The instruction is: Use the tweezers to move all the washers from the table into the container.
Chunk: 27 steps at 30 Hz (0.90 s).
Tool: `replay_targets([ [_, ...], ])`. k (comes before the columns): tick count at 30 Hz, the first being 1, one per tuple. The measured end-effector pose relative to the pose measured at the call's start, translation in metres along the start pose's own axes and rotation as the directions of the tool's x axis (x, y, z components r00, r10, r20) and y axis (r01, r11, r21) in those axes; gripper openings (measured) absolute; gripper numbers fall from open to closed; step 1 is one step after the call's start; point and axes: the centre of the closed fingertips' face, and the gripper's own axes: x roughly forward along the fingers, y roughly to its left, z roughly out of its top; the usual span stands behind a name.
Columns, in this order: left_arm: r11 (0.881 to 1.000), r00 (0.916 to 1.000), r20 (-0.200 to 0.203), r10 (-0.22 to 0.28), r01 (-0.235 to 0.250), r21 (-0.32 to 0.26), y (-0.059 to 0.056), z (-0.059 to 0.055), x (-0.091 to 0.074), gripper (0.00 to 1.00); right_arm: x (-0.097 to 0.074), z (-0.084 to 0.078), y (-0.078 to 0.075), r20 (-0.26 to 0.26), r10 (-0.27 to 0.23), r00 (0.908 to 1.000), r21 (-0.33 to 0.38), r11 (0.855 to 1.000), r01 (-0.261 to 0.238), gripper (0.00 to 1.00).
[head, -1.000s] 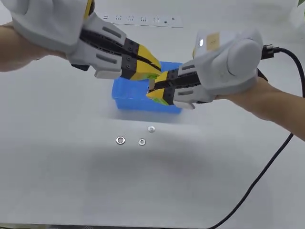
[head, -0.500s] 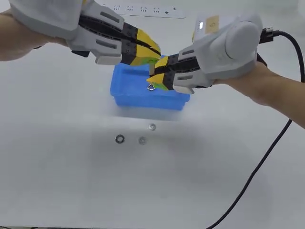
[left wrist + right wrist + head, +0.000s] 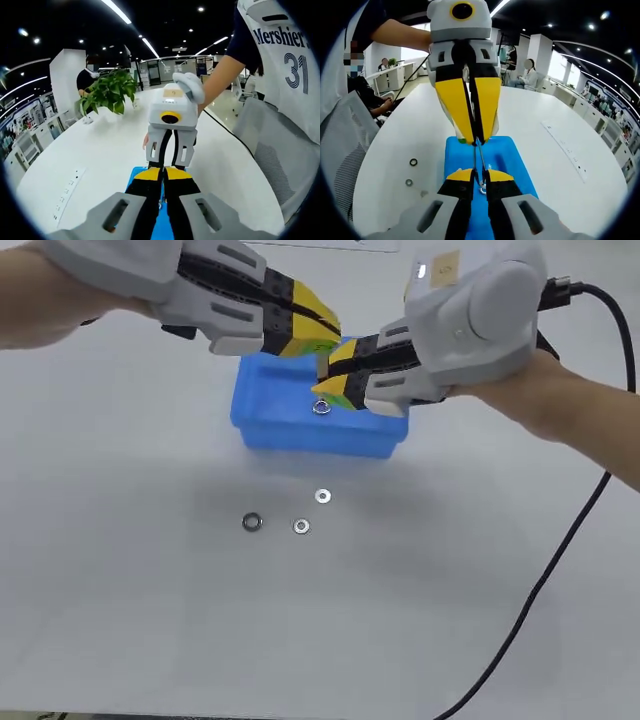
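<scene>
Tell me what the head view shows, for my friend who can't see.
The left gripper and right gripper meet over a blue container, both pinching tweezers that hold a washer above it. Three more washers lie on the white table in front.

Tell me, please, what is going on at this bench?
A person holds the tweezers between the left gripper and right gripper, both pairs of jaws shut on them. A washer at the tweezers' tip hangs over the blue container. Three more washers lie on the table.
</scene>
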Motion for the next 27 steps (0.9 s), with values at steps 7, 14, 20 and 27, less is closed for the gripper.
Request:
replay_targets([
  [7,1.000,1.0000,-0.003,0.003,-0.003,-0.015,0.004,-0.008,0.002,0.05,0.005,-0.006,-0.001,-0.007,0.006,1.0000,0.012,1.000,-0.006,0.10],
  [14,1.000,1.0000,-0.007,-0.001,0.001,-0.025,0.001,-0.015,0.007,0.05,0.007,-0.013,0.000,-0.022,0.009,0.9997,0.021,1.000,-0.009,0.11],
  [20,0.999,0.9999,-0.006,0.009,-0.009,-0.035,0.001,-0.016,0.008,0.05,0.009,-0.017,-0.003,-0.027,0.003,0.9996,0.034,0.999,-0.002,0.11],
  [27,0.999,0.9999,-0.011,0.006,-0.007,-0.036,0.000,-0.018,0.009,0.05,0.011,-0.019,-0.002,-0.033,0.005,0.9995,0.042,0.999,-0.004,0.11],
])
